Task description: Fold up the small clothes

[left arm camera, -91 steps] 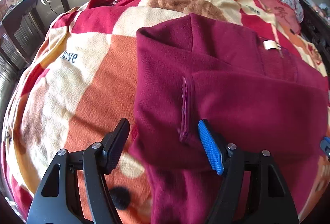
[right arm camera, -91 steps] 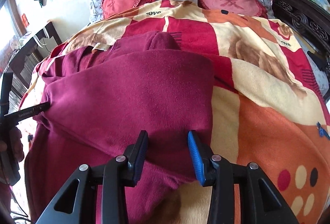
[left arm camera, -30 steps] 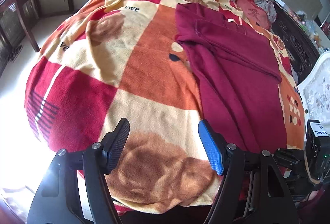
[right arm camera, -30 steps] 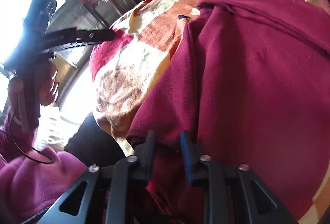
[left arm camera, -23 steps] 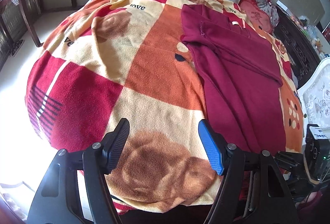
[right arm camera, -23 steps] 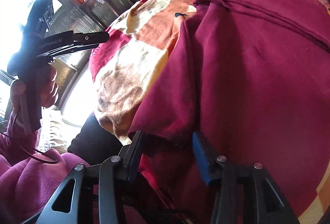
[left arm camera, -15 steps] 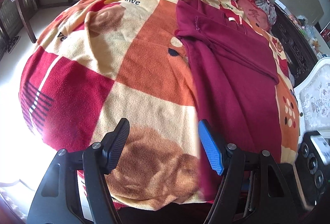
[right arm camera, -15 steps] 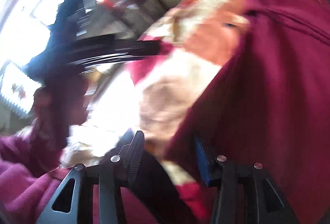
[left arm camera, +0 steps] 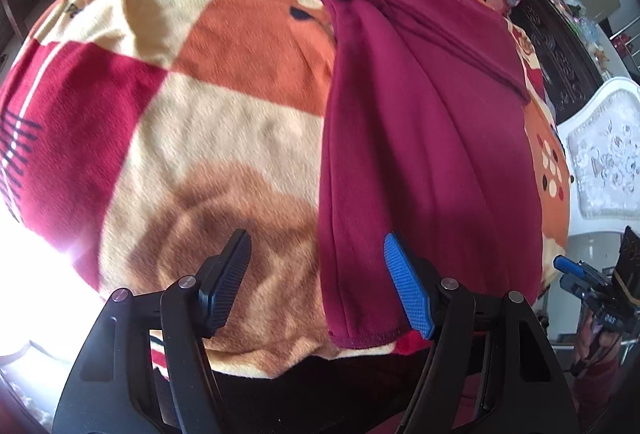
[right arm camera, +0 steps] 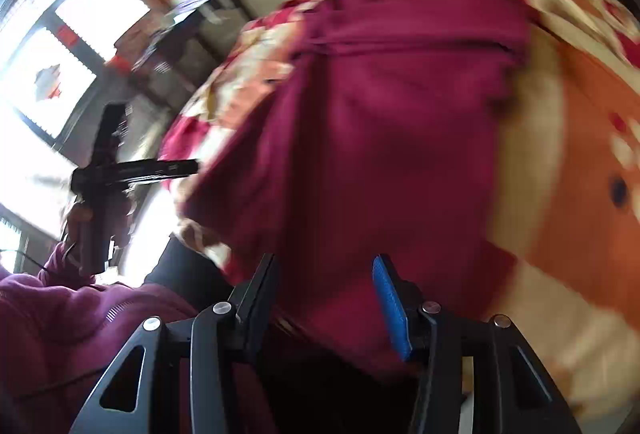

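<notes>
Left gripper (left arm camera: 316,286) hung with jaws wide apart, clamped on nothing, right over the near hem corner of the maroon sweater (left arm camera: 420,138). Right gripper (right arm camera: 324,298) also spread wide and empty, hem just ahead at 12 o'clock, view blurry though. Sweater lay flat on the checked blanket (left arm camera: 180,106), long axis running from 6 up toward 1 o'clock, sleeve already folded across the top. Looked like both ends of the hem were within easy reach, left one probably closer.
</notes>
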A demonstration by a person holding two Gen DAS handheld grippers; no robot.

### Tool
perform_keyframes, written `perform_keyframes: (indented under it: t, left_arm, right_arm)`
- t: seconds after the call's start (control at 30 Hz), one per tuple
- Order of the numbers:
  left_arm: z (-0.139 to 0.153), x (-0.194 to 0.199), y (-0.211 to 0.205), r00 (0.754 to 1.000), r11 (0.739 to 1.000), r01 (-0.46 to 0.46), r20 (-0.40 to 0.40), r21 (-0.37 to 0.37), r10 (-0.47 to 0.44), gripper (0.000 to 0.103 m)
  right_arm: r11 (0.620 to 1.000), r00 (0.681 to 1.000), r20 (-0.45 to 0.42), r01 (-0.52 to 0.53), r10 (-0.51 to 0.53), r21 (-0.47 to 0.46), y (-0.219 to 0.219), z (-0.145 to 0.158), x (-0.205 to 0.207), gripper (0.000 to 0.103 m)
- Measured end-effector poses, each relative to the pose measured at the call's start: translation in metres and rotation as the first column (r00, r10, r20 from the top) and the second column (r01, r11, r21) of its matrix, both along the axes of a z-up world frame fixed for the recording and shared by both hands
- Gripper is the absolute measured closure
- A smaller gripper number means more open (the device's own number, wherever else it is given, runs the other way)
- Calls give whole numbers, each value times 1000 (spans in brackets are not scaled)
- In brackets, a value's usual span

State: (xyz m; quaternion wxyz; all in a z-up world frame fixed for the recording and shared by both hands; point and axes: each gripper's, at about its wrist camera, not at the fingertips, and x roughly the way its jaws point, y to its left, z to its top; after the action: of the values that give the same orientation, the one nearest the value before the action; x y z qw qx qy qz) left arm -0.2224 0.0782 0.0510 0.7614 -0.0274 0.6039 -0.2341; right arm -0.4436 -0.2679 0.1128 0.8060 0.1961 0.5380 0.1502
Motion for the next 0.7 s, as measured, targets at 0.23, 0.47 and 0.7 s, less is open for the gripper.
perform_keyframes:
  t: [0.23, 0.47, 0.7]
  left_arm:
    - [-19, -10, -13, 994, 997, 78, -72, 9, -77, 34]
    - [-20, -6, -13, 995, 998, 62, -73, 5, -61, 34]
    - [-26, -1, -14, 995, 998, 69, -69, 0, -69, 34]
  right_arm:
    - [973, 972, -101, 221, -214, 68, -53, -36, -48, 48]
    - [967, 979, -115, 187, -169, 171, -33, -49, -47, 47]
    - [957, 973, -165, 194, -160, 216, -16, -62, -35, 46]
